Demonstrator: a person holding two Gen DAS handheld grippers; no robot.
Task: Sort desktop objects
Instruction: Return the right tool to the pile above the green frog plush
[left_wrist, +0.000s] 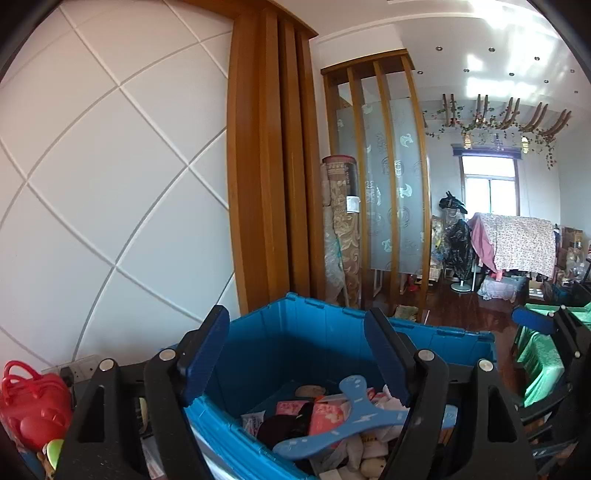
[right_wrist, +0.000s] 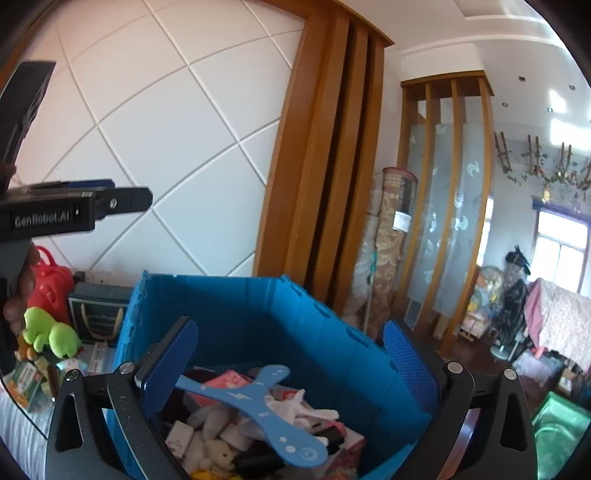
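Indoors: blue crate (right_wrist: 258, 314) against white panelled wall (left_wrist: 110, 166); both grippers' jaws spread, empty; wood floor (left_wrist: 480, 314) beyond.

A blue crate (right_wrist: 258, 321) is seen below the right hand-held gripper (right_wrist: 291, 354), whose jaws are spread wide with nothing gripped. Inside the crate, a blue boomerang (right_wrist: 255, 402) lies atop mixed toys. Left of the crate, a green plush frog (right_wrist: 48, 332) and the left hand-held gripper (right_wrist: 122, 199) are seen.

Boomerang (right_wrist: 255, 402) atop clutter in crate (right_wrist: 258, 306), bag (right_wrist: 51, 284) left.
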